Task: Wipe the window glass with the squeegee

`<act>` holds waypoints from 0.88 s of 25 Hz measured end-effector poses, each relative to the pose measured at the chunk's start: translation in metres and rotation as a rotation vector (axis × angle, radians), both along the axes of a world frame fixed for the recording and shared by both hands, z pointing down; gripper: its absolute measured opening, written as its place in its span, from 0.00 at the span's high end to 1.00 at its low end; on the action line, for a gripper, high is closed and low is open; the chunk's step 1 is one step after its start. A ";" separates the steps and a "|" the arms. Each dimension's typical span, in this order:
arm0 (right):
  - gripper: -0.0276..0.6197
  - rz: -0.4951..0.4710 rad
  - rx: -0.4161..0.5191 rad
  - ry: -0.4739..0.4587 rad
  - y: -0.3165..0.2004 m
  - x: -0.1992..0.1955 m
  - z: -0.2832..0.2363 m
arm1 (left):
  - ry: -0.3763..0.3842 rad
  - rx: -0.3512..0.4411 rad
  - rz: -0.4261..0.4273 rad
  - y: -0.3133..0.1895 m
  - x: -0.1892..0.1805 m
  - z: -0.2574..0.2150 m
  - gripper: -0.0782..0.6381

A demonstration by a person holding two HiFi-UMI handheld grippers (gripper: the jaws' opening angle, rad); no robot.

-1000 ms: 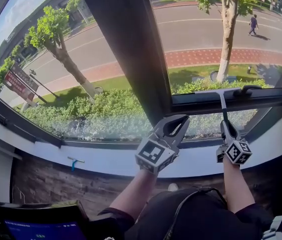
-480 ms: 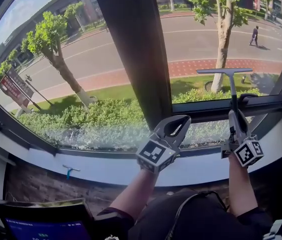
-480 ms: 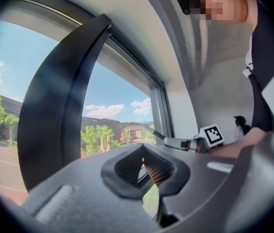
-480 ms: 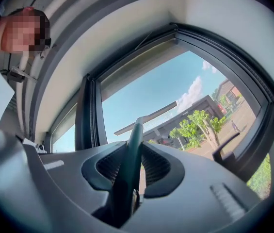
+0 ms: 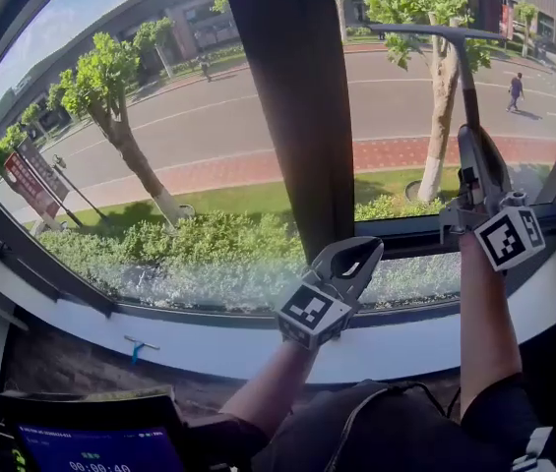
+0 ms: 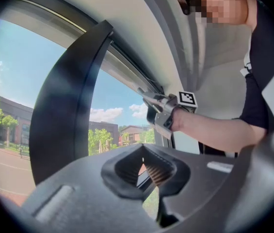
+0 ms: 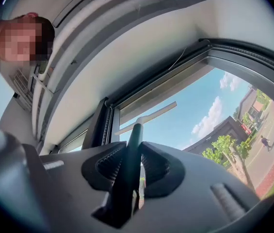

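Where the squeegee is: the grey squeegee with a long thin handle and a flat top bar [image 5: 466, 77] is up at 1 o'clock in the head view. It is in front of the right window glass [image 5: 396, 116], with its bar near the top.
Bar: I cannot tell if it touches the glass.
Right gripper [image 5: 473, 146]: lifted high, jaws pinching the squeegee handle, which sticks up out of them.
Left gripper [image 5: 354, 256]: low at 6 o'clock, jaws pressed together with nothing in them, near the white window sill [image 5: 209, 347].
Dark window post [image 5: 287, 96]: at 12 o'clock, just left of the right window glass.
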State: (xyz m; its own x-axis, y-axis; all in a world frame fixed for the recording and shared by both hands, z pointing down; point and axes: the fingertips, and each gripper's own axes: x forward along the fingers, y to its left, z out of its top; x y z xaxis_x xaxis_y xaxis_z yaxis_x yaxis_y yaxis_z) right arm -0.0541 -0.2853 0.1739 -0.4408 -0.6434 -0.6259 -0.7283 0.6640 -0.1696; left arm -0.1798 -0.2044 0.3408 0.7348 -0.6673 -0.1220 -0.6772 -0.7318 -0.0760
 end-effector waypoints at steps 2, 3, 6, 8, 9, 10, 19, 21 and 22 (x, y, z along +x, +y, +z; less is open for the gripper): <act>0.80 0.016 0.022 0.001 -0.008 -0.005 -0.019 | 0.008 0.007 -0.014 -0.002 -0.006 -0.003 0.89; 0.80 0.030 0.028 -0.002 -0.012 -0.006 -0.028 | 0.008 0.008 -0.024 -0.002 -0.010 -0.003 0.89; 0.80 0.021 0.082 -0.015 -0.023 -0.012 -0.054 | 0.001 0.000 -0.066 -0.002 -0.025 0.004 0.89; 0.80 -0.001 0.127 -0.019 -0.030 -0.018 -0.072 | 0.004 -0.002 -0.090 -0.002 -0.035 0.006 0.89; 0.80 -0.011 0.146 -0.018 -0.033 -0.022 -0.080 | 0.007 -0.001 -0.101 -0.002 -0.040 0.006 0.89; 0.80 -0.015 0.157 -0.017 -0.037 -0.024 -0.086 | 0.008 0.000 -0.111 -0.003 -0.044 0.005 0.89; 0.80 0.036 0.173 -0.024 -0.063 -0.032 -0.105 | 0.008 0.010 -0.171 -0.004 -0.071 0.010 0.89; 0.80 0.040 0.182 -0.019 -0.062 -0.035 -0.107 | 0.008 0.013 -0.176 -0.002 -0.077 0.010 0.89; 0.80 0.039 0.186 -0.018 -0.063 -0.035 -0.108 | 0.008 0.013 -0.177 -0.003 -0.078 0.009 0.89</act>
State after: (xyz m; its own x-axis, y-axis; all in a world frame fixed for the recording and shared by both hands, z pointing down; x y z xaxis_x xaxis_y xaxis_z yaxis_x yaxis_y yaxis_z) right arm -0.0892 -0.3482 0.0658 -0.4053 -0.5326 -0.7430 -0.7521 0.6563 -0.0602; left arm -0.2576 -0.2073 0.3501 0.6048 -0.7845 -0.1370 -0.7961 -0.5999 -0.0791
